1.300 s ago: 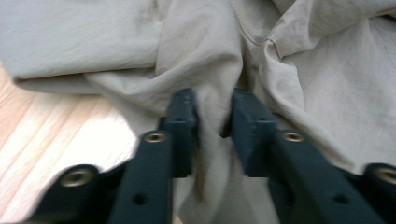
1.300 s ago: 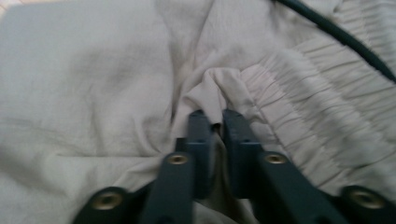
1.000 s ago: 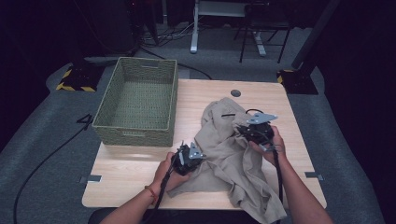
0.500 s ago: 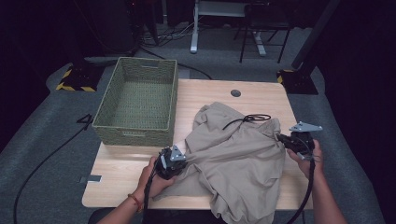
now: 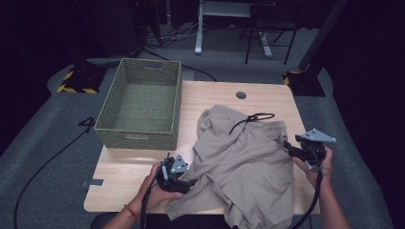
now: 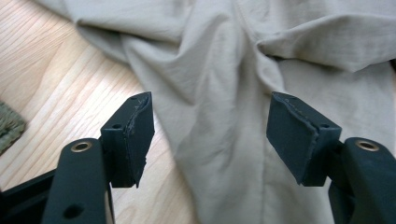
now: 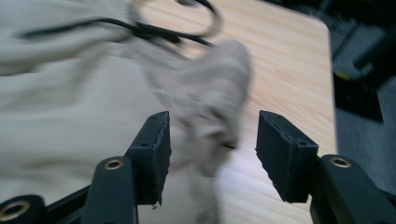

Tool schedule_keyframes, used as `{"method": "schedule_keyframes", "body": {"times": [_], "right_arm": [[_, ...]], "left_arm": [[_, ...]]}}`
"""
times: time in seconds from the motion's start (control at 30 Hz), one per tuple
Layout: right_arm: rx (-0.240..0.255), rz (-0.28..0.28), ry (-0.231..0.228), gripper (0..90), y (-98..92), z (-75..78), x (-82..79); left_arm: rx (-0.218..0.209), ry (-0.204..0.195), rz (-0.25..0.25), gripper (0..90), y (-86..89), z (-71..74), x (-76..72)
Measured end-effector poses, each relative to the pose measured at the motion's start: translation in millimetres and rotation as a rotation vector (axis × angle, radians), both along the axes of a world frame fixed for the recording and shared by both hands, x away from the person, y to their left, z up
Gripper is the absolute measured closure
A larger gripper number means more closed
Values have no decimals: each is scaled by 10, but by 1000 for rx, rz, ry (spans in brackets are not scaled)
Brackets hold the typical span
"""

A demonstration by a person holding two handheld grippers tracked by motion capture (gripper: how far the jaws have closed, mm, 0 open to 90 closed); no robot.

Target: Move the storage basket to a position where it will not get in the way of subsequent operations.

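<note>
A beige garment [image 5: 243, 162] with a black drawstring [image 5: 250, 118] lies spread over the right half of the wooden table [image 5: 143, 164]; its lower hem hangs over the front edge. My left gripper [image 5: 192, 181] sits at the garment's left edge. Its jaws have just been opening and stand apart, with creased garment [image 6: 219, 93] lying loose between them. My right gripper [image 5: 289, 149] is at the garment's right edge near the waistband. Its jaws have also just been opening, and a blurred garment corner [image 7: 210, 107] sits between them untouched by the pads [image 7: 156, 149]. The drawstring [image 7: 154, 30] curls beyond.
An empty green woven basket [image 5: 138, 102] stands on the table's back left. A round cable hole [image 5: 241, 95] is near the back edge. Bare wood shows between basket and garment. A black cable [image 5: 47, 162] runs over the grey floor on the left.
Both hands have moved apart, left leftward and right rightward, pulling the bunched garment flat. Both grippers, shut on it before, now stand open.
</note>
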State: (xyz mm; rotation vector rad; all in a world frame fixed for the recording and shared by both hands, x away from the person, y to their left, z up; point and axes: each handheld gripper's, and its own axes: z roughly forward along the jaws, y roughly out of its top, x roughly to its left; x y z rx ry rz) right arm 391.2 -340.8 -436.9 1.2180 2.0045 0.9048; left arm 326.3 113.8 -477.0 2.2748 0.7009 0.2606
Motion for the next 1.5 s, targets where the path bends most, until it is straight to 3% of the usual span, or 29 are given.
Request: {"method": "schedule_keyframes", "body": {"times": [0.07, 0.1, 0.13, 0.17, 0.2, 0.27, 0.33, 0.37, 0.53, 0.63, 0.67, 0.8, 0.9, 0.97, 1.0, 1.03, 1.1, 1.13, 1.2, 1.33, 1.37, 1.43, 1.5], "right_arm": [[39, 100, 13, 429, 119, 2, -105], [61, 143, 42, 419, 178, -28, -130], [36, 206, 102, 416, 300, -127, -148], [13, 216, 112, 421, 337, -166, -144], [-40, 211, 121, 443, 393, -266, -107], [-11, 170, 185, 479, 373, -436, 60], [7, 155, 230, 484, 328, -537, 226], [30, 148, 234, 486, 299, -545, 293], [45, 123, 247, 496, 230, -542, 605], [-15, 67, 209, 507, 192, -534, 773], [-64, 19, 182, 501, 174, -528, 864], [-259, -119, 147, 515, 128, -501, 1120], [-297, -155, 166, 496, 120, -475, 1174], [-260, -151, 144, 488, 138, -408, 1102], [-172, -112, 129, 467, 157, -332, 1015], [-89, -43, 119, 448, 206, -237, 892], [-11, 77, 116, 428, 310, -134, 698], [1, 189, 122, 413, 465, -64, 479], [-34, 317, 114, 408, 702, -13, 144], [-6, 530, 149, 371, 1073, -45, -370], [-21, 567, 155, 361, 1158, -79, -459], [-56, 582, 174, 369, 1281, -172, -542], [-132, 551, 197, 392, 1329, -274, -523]], "left_arm": [[3, 14, -19, 378, -26, -47, 20], [30, 7, -35, 381, -80, -85, 19], [40, 4, -38, 395, -103, -99, 19], [55, 1, -50, 397, -154, -126, 22], [61, 4, -56, 397, -192, -141, 27], [75, 0, -61, 397, -264, -164, 49], [61, 9, -62, 387, -319, -172, 92], [60, 12, -60, 378, -334, -175, 108], [42, 17, -46, 376, -426, -190, 234], [43, 14, -33, 375, -479, -188, 296], [45, 15, -37, 380, -486, -182, 306], [43, 5, -46, 401, -420, -145, 281], [7, 14, -45, 375, -280, -102, 222], [12, 32, -36, 354, -197, -103, 185], [5, 46, -33, 335, -151, -112, 158], [3, 51, -33, 331, -132, -120, 138], [20, 46, -34, 323, -108, -144, 87], [25, 48, -33, 313, -106, -153, 71], [37, 51, -33, 303, -109, -168, 48], [48, 41, -32, 286, -122, -197, 22], [43, 38, -29, 287, -128, -201, 24], [29, 26, -29, 302, -131, -213, 23], [18, 21, -43, 352, -130, -216, 29]]}}
